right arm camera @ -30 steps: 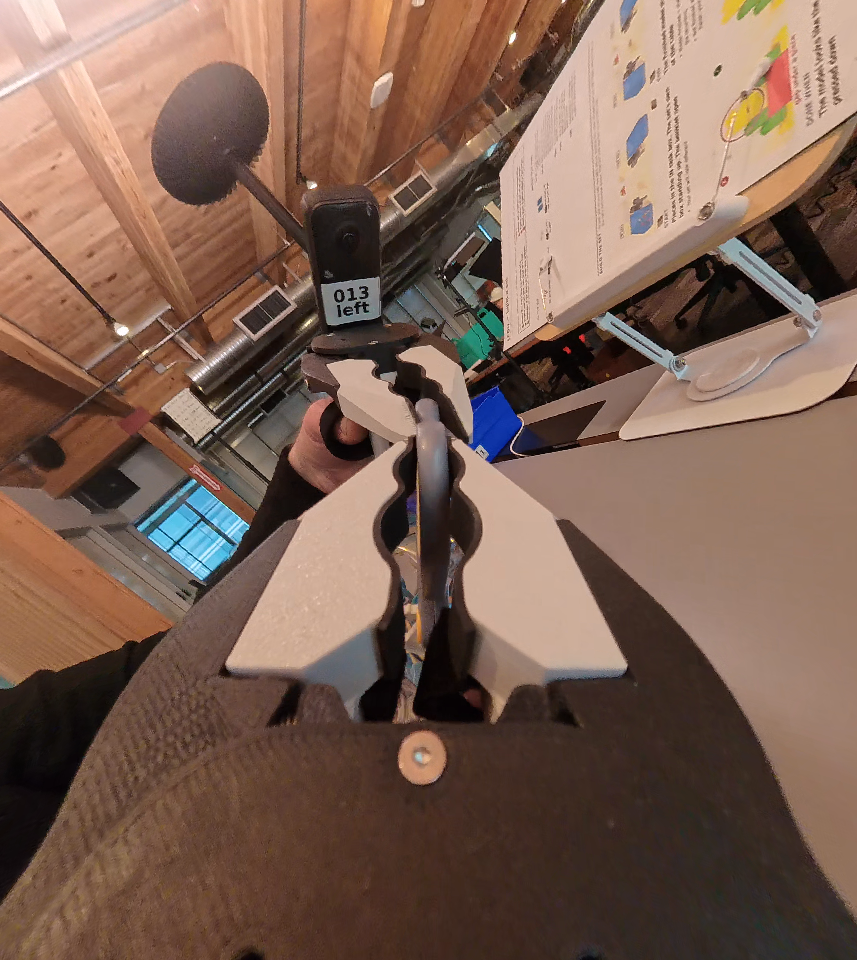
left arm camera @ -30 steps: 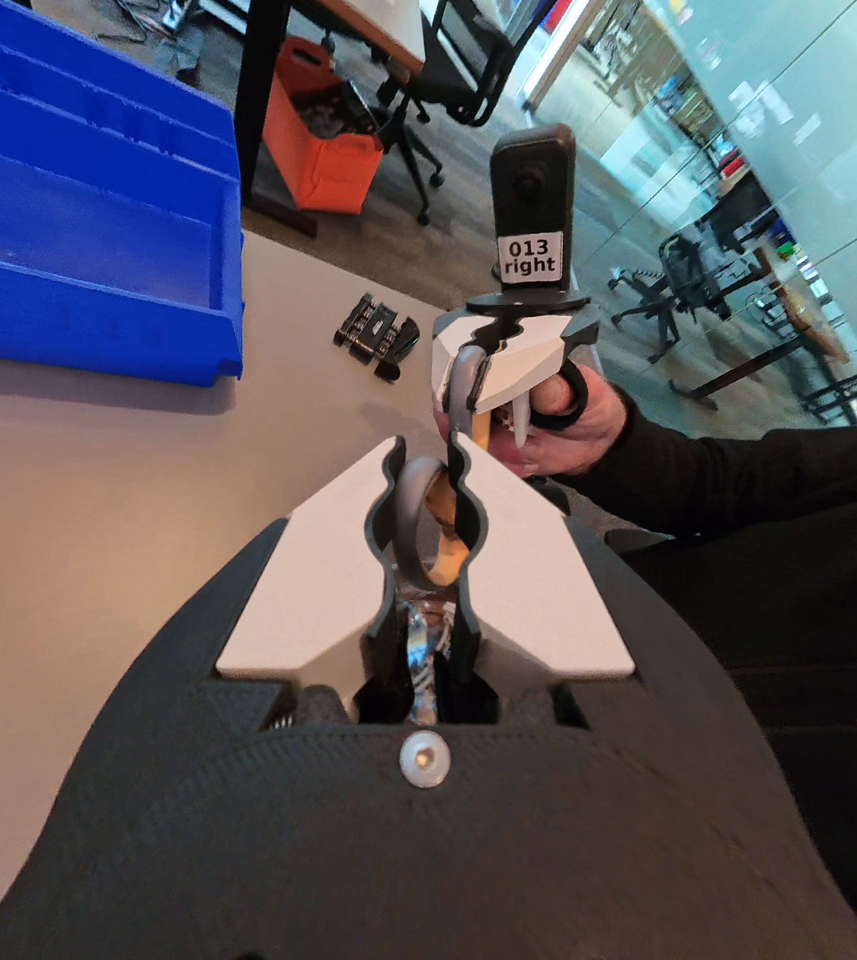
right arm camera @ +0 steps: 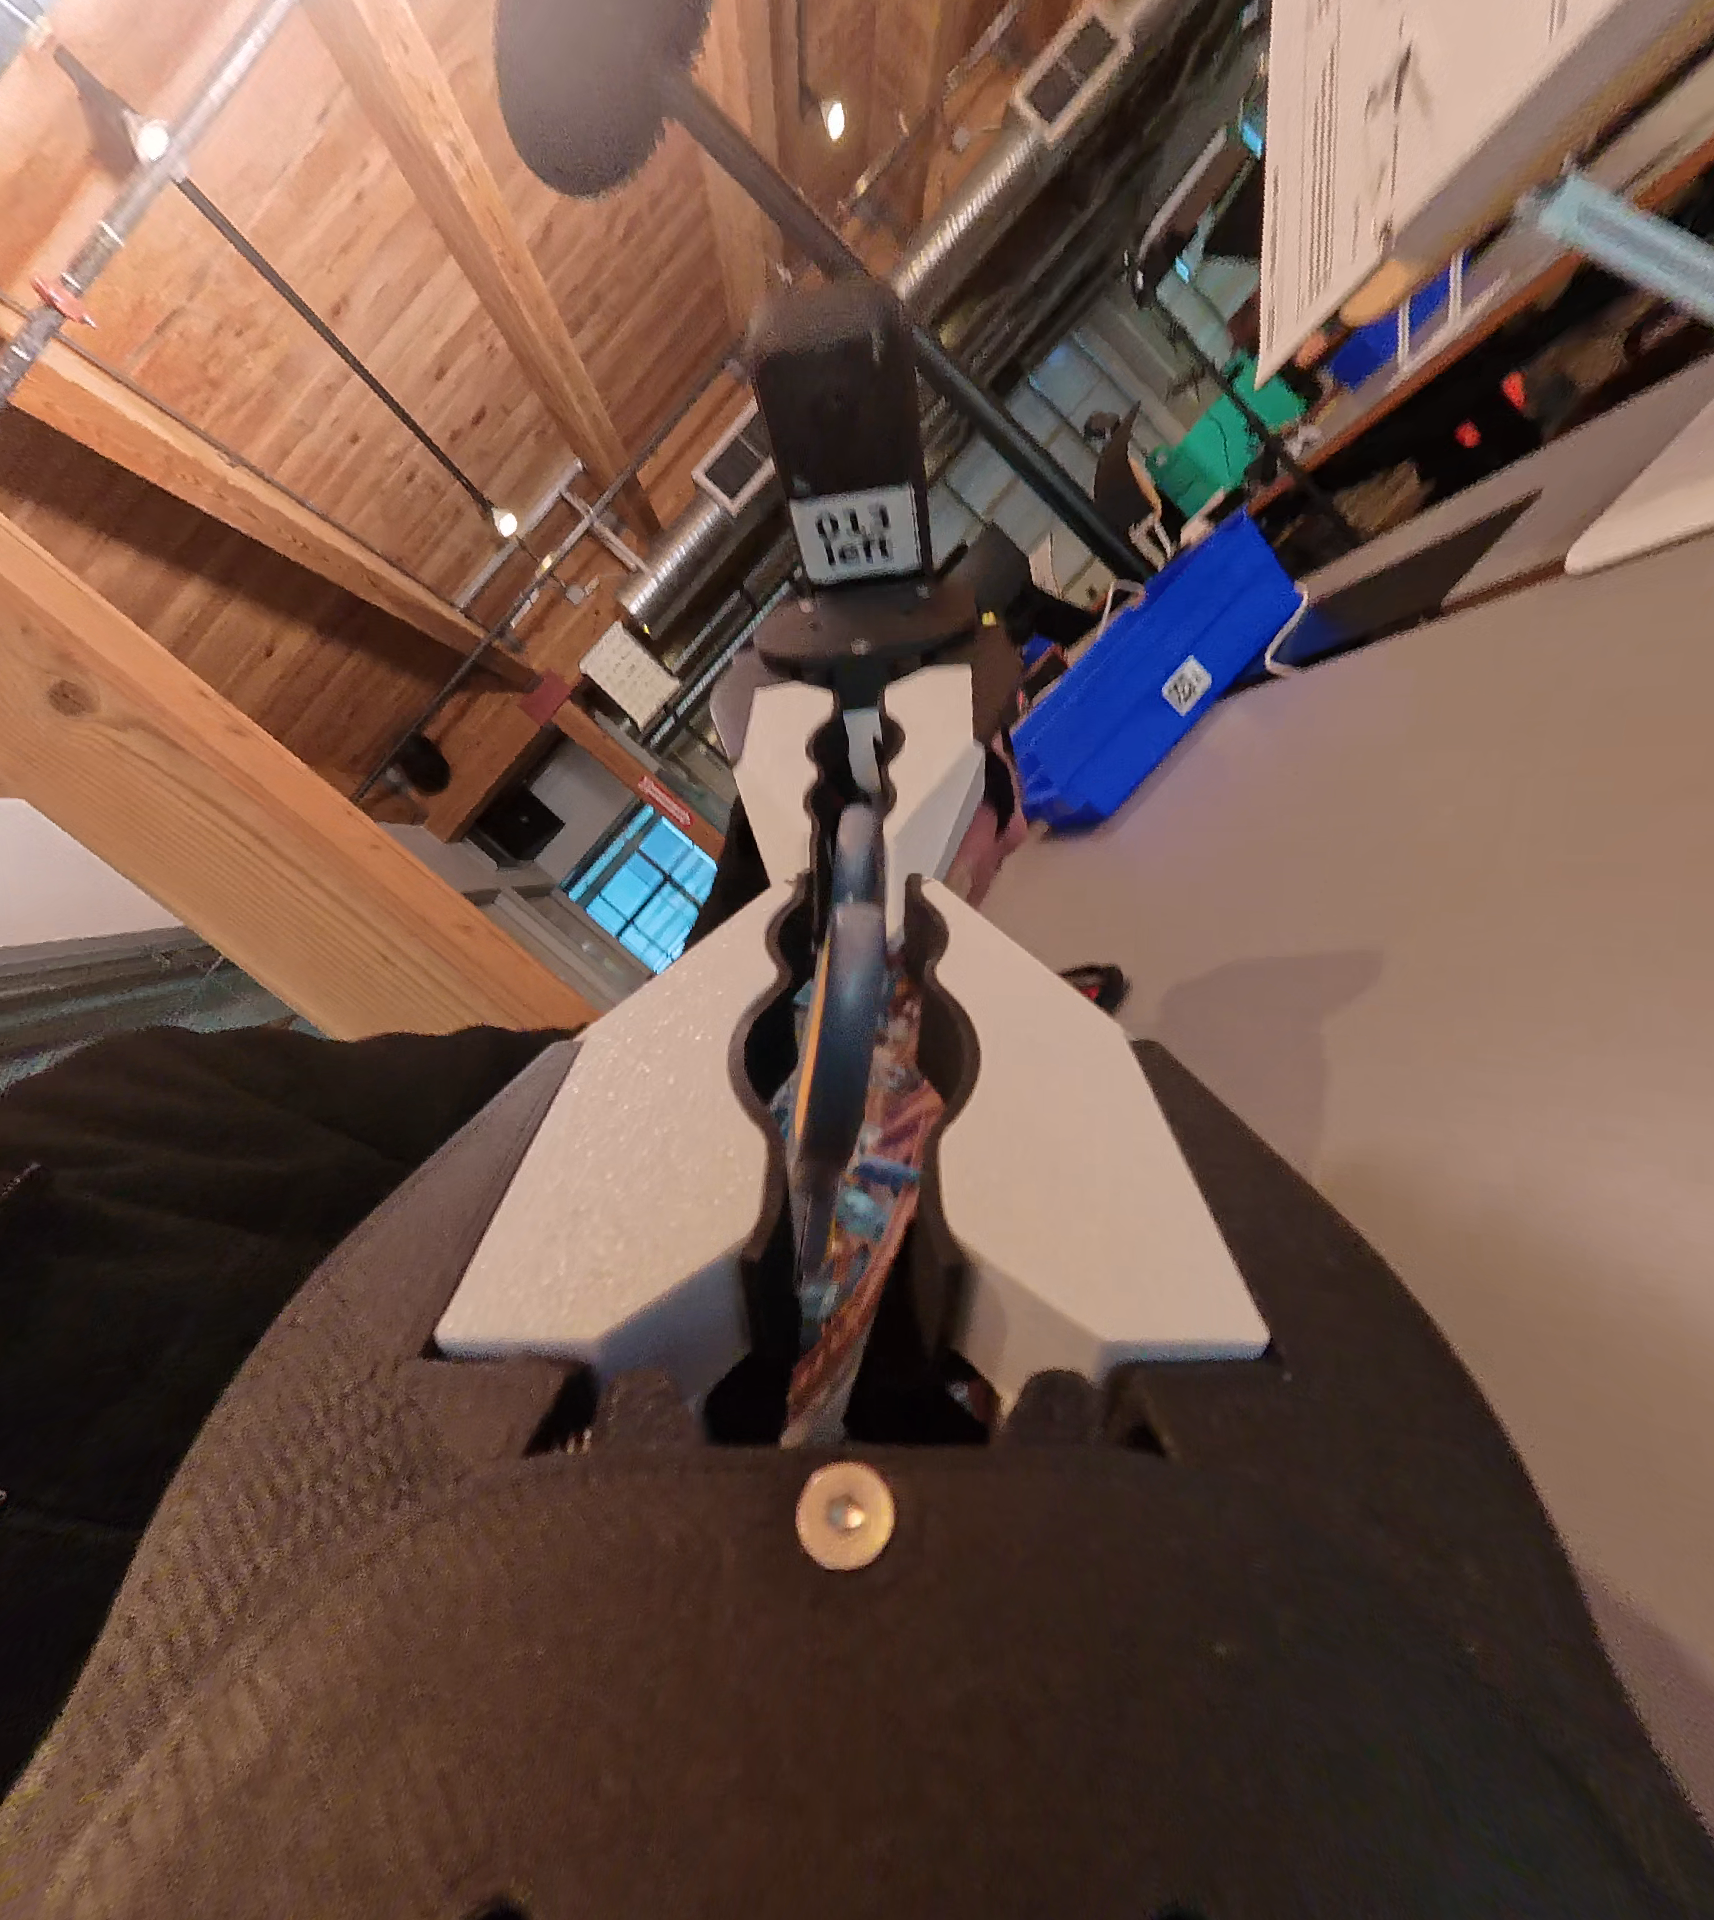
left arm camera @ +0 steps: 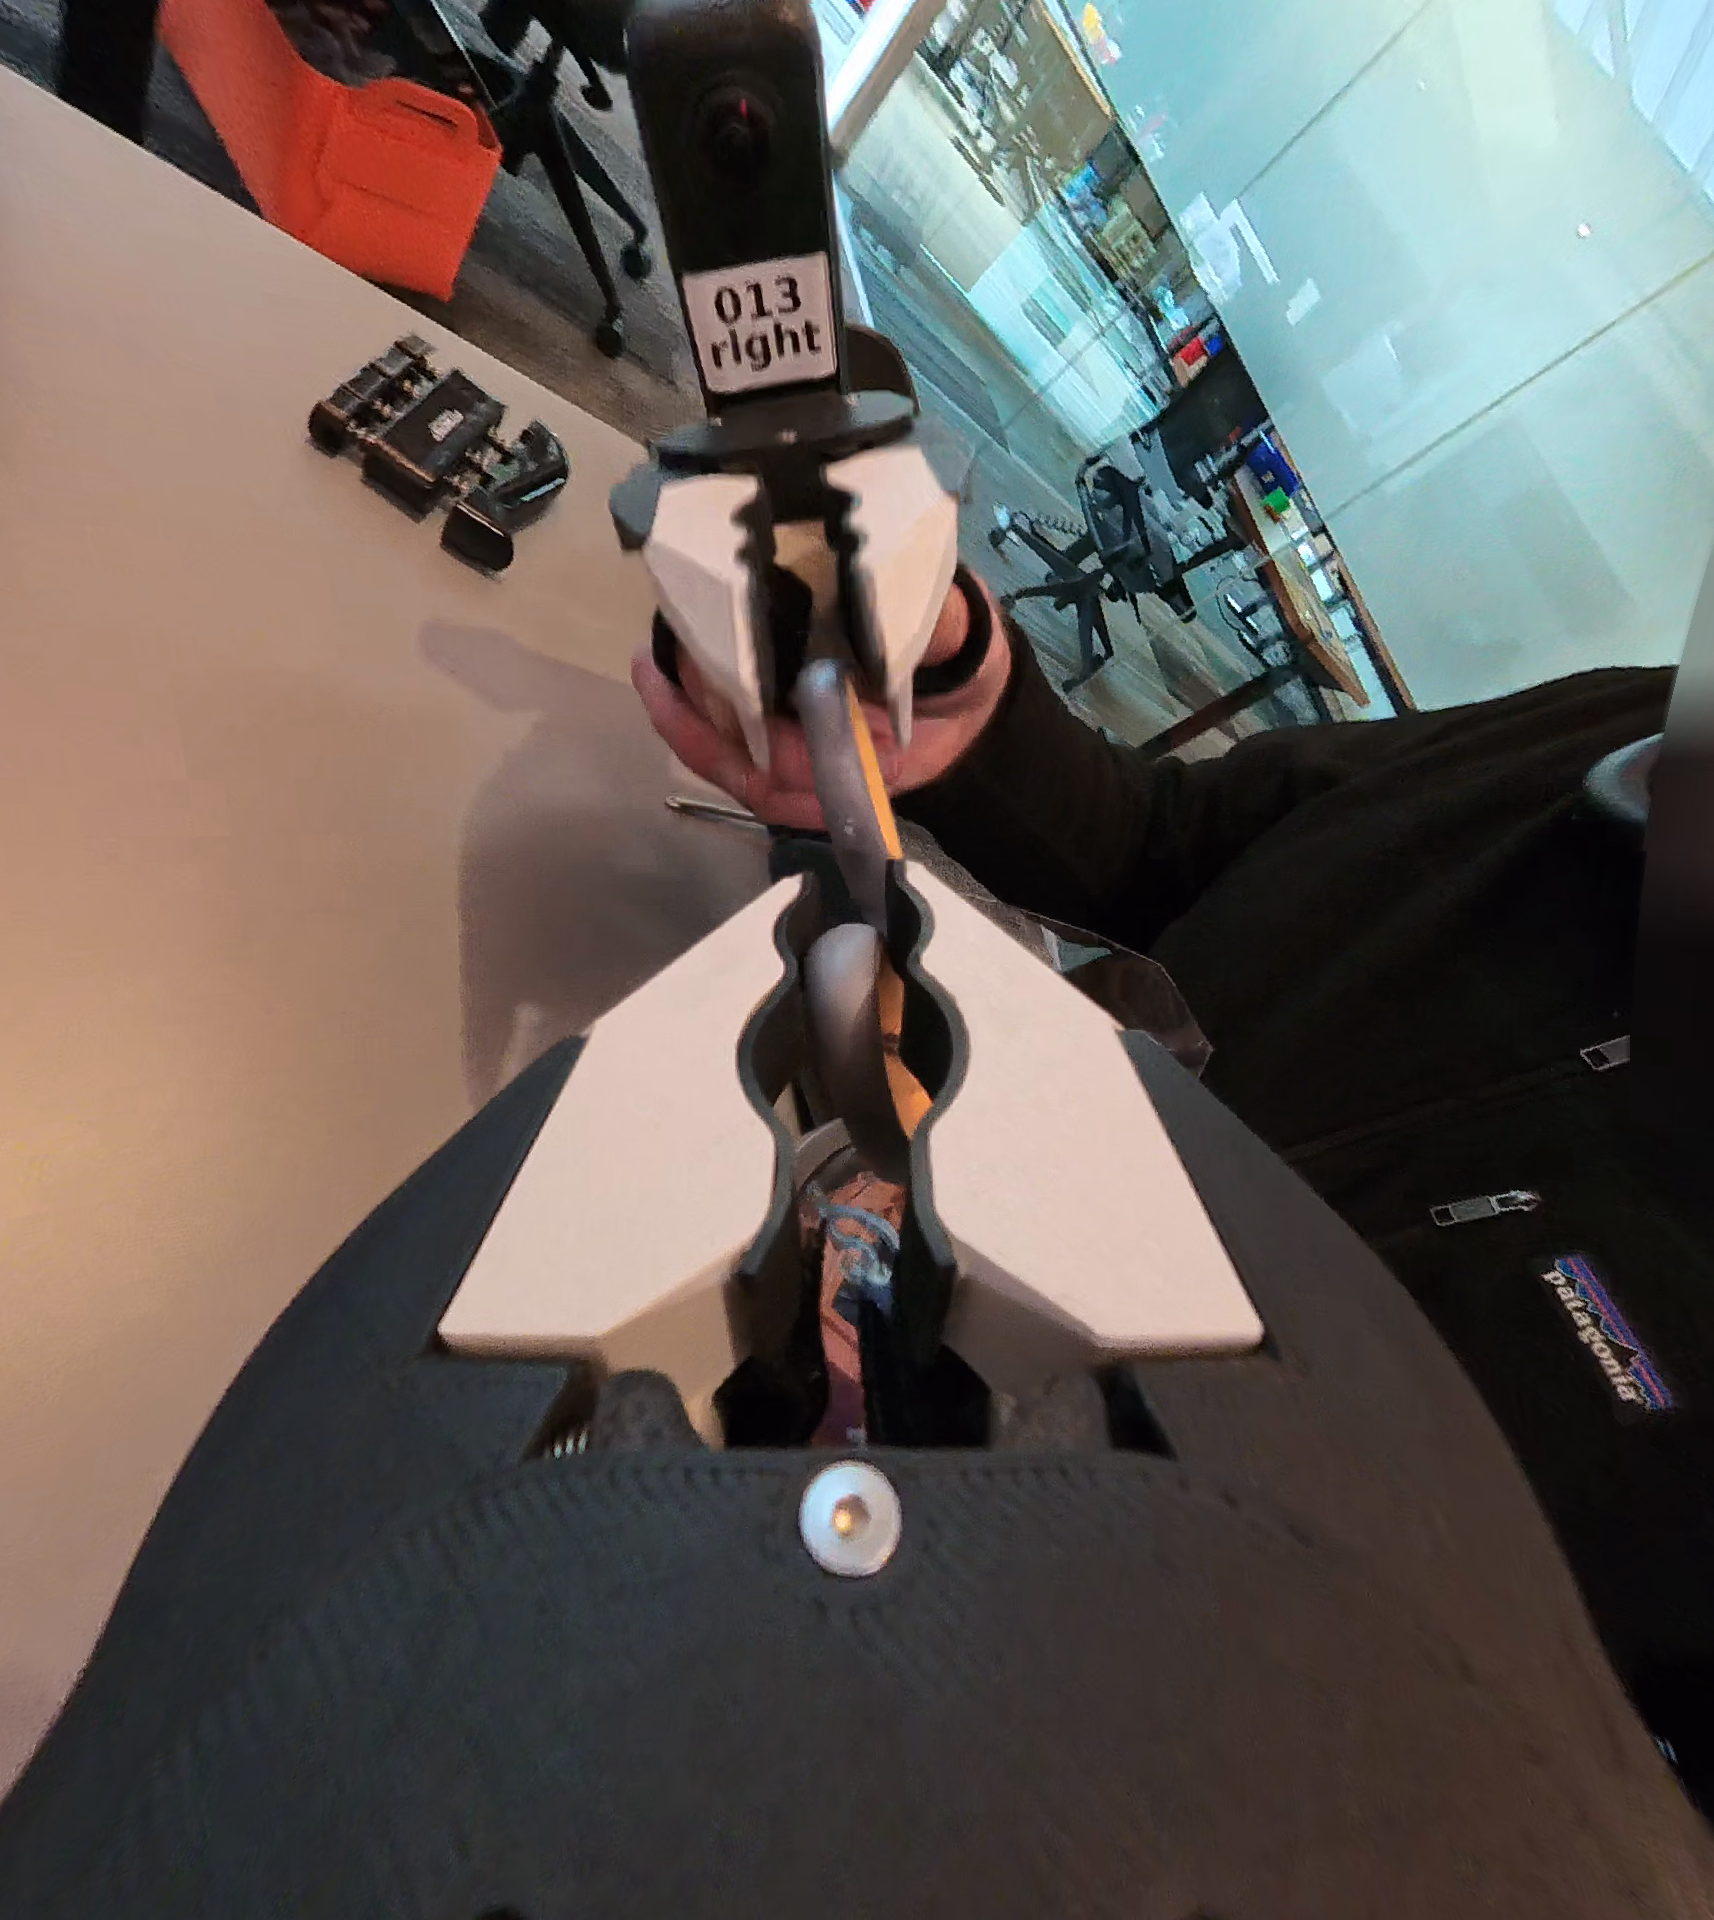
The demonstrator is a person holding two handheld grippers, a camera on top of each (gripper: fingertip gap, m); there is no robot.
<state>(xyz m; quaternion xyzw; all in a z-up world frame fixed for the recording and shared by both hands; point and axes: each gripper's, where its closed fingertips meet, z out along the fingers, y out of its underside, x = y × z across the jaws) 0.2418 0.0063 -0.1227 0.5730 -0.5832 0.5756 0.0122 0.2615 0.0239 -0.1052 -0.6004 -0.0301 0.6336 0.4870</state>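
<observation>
Left gripper: the left gripper (left arm camera: 853, 914) was seen clamped on a grey ring (left arm camera: 848, 1023) with a yellow inner face, the ring seated in the scalloped hollow between the jaws.
Right gripper: the right gripper (right arm camera: 858, 894) was closed on the same grey ring (right arm camera: 848, 1029), which was seen edge-on there; in the left wrist view the right gripper (left arm camera: 827, 727) stood with its tips spread either side of the ring's far end (left arm camera: 832, 748), so how firmly it gripped could not be told.
Ring position: it was held in the air between the two grippers, above the table (left arm camera: 157, 831) near its edge.
Wrapper: a crinkled patterned foil (right arm camera: 884, 1174) was seen behind the ring, between the right jaws.
Table edge: the edge ran diagonally just beyond a black clip-like part (left arm camera: 437, 457), which lay well apart from both grippers.
Open room: bare beige tabletop was seen to the left of the grippers.
Beyond the edge: an orange bin (left arm camera: 344, 166) stood on the floor.
Far side: a blue bin (right arm camera: 1154, 644) sat on the table (right arm camera: 1455, 987).
</observation>
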